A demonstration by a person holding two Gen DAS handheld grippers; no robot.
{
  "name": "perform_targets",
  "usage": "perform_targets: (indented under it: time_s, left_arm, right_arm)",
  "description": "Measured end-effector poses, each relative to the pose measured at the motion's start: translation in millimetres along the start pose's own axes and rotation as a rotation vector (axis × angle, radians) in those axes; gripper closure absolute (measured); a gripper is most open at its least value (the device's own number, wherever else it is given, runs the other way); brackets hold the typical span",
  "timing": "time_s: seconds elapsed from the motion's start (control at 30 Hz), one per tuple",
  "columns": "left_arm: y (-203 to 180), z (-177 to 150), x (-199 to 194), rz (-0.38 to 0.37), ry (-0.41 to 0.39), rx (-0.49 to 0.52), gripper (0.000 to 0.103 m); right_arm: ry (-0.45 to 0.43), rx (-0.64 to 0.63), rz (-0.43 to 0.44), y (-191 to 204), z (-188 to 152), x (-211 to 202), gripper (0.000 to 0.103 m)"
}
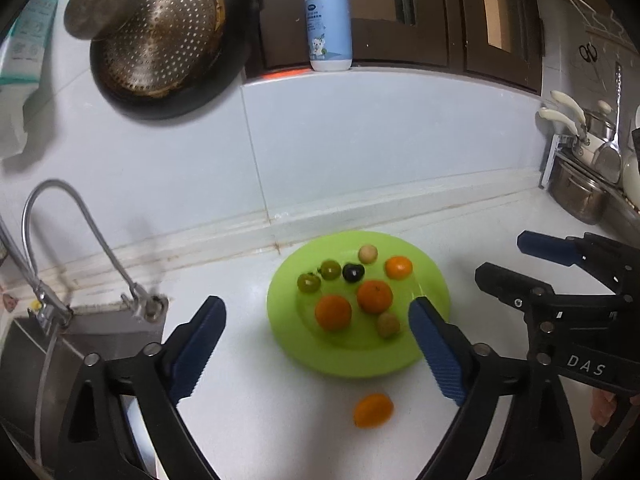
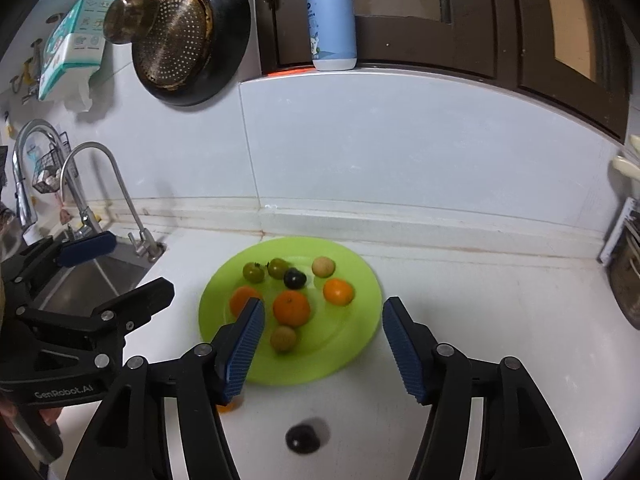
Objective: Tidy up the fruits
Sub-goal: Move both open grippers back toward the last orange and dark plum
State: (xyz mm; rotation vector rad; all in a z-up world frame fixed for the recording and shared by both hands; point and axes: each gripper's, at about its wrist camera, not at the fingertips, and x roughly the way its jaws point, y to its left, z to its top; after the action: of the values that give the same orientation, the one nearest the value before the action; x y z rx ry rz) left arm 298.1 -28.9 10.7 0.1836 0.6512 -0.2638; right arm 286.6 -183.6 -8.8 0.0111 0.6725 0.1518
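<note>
Your left gripper (image 1: 316,320) stood with its jaws wide apart and nothing between the pads, hanging above the near edge of the green plate (image 1: 434,276). Your right gripper (image 2: 324,324) was also apart, less widely, and empty, held above the near half of the plate. The plate lay on the white counter (image 1: 240,380), close to the wall and to the right of the sink (image 2: 88,280). On the plate sat three oranges (image 1: 374,296), two green tomatoes (image 1: 309,282) side by side at its far left, a dark plum (image 1: 353,272) just right of them, a pale round fruit (image 1: 367,254) at the far rim, and a brownish one (image 1: 388,324) at the near right. Off the plate, a small orange fruit (image 1: 373,410) lay on the counter just in front of its near rim, and a dark fruit (image 2: 303,438), blurred, lay on the counter further forward and to the right of that. A soap bottle (image 1: 328,24) stood on the ledge above the plate.
</note>
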Motion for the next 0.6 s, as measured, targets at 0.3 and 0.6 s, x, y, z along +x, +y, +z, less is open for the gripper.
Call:
perform_targets:
  time_s: [0.3, 0.6]
  left_arm:
    - [-3.2, -28.0, -3.9, -0.012, 0.059, -0.004, 0.005]
    - [-7.0, -58.1, 0.8, -0.025, 0.106, 0.01, 0.005]
  right_arm:
    - [0.042, 0.022, 0.0, 6.0, -25.2, -12.4, 0.037]
    - [0.124, 0.034, -0.009, 5.7, -56.4, -5.8, 0.037]
